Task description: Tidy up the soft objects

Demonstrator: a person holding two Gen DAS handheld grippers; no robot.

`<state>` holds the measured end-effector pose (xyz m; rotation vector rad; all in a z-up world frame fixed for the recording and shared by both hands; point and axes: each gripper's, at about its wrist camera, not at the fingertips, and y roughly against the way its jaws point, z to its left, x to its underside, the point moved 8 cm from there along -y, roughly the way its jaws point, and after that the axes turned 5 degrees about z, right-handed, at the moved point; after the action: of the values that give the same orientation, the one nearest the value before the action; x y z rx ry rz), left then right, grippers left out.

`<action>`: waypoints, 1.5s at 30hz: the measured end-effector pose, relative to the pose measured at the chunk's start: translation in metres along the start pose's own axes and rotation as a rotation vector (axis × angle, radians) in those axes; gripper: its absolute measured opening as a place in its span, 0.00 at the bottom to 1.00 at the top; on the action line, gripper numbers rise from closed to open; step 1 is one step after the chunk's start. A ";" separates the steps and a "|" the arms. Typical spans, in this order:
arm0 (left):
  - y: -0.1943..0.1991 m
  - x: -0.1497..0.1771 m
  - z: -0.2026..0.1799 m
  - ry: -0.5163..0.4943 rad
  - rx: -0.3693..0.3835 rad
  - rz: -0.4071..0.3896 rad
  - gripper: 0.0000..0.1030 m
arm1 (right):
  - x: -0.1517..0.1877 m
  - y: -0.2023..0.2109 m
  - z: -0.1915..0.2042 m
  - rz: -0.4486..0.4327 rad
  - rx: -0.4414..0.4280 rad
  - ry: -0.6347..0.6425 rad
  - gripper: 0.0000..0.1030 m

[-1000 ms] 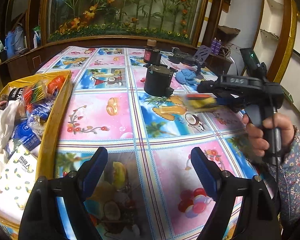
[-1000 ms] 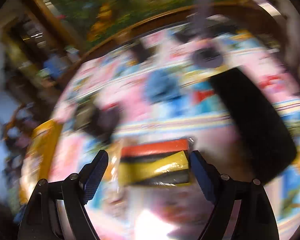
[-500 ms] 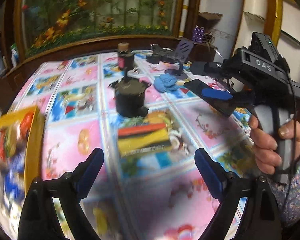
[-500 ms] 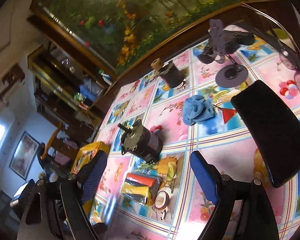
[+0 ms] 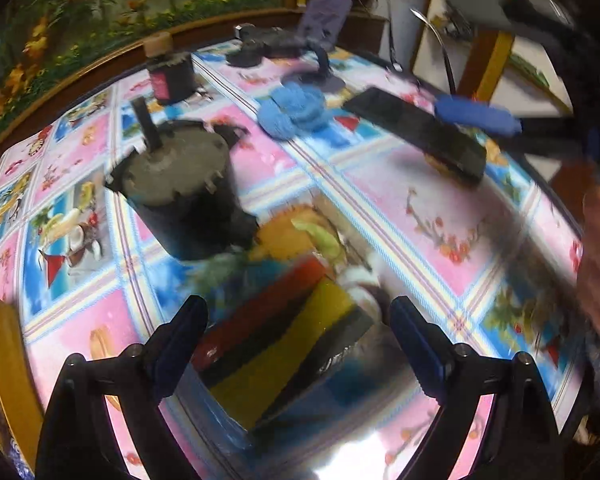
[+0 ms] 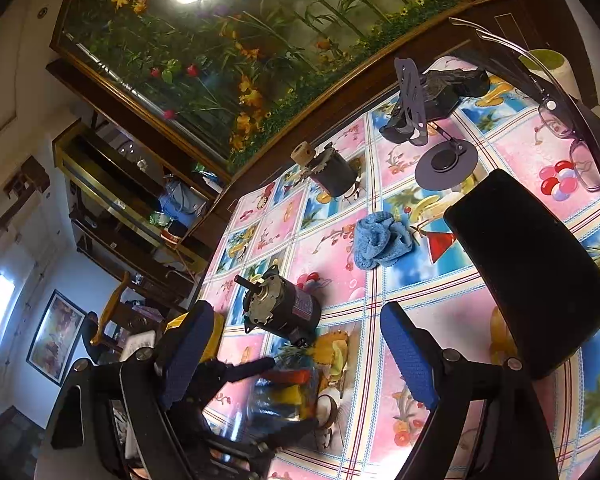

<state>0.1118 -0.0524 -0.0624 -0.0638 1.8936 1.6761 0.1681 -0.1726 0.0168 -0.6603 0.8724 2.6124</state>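
Sponge pack [image 5: 284,340] between wide left jaws, untouched.

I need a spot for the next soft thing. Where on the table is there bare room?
Free: the pink squares between the sponge pack, the black phone and the blue cloth. Crowded: the far edge, around the dark bottle, the round stand and the glasses; also around the motor.

Motor [image 5: 180,196] beside sponges [image 5: 276,344] — seemingly touching
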 end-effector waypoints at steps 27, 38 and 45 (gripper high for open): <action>0.032 0.036 0.062 0.433 -0.103 -0.185 0.52 | -0.042 -0.102 -0.037 0.071 0.376 0.092 0.14; 0.082 0.037 0.079 0.482 -0.216 -0.381 0.49 | -0.029 -0.064 0.072 -0.120 0.192 0.305 0.15; 0.093 0.044 0.080 0.467 -0.275 -0.409 0.49 | 0.003 -0.069 0.111 -0.070 0.112 0.393 0.15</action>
<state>0.0693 0.0551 -0.0020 -0.9586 1.7804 1.7104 0.1585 -0.0500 0.0604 -1.1731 1.0729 2.3887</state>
